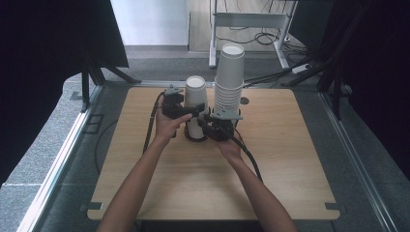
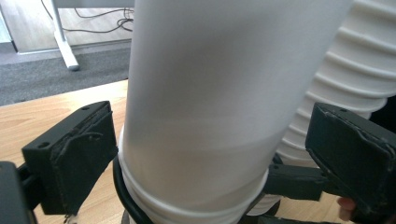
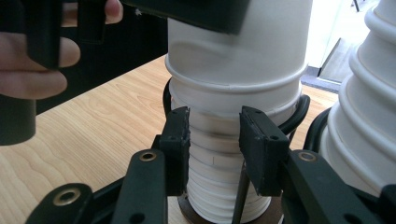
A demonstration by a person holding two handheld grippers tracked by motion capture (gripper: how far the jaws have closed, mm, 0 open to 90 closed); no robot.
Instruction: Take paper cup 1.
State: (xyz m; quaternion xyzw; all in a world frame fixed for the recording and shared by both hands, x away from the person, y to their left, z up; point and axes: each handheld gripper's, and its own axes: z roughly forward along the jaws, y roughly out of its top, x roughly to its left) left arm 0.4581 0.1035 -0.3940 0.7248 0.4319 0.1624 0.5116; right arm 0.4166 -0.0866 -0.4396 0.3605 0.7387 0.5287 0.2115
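A short stack of upside-down white paper cups stands in a black wire holder on the wooden table. My left gripper is open around the top cup. Its left pad sits against the cup wall, and its right pad stands a little clear. My right gripper is lower down. Its jaws are narrowly apart, right in front of the lower cups, with nothing clamped between them. The top cup sits slightly raised above those lower rims.
A taller stack of white cups stands just right of the short one, close behind my right gripper. It rises at the right edge of the right gripper view. Bare wood lies to the left, right and front. Desk legs and cables are on the floor beyond.
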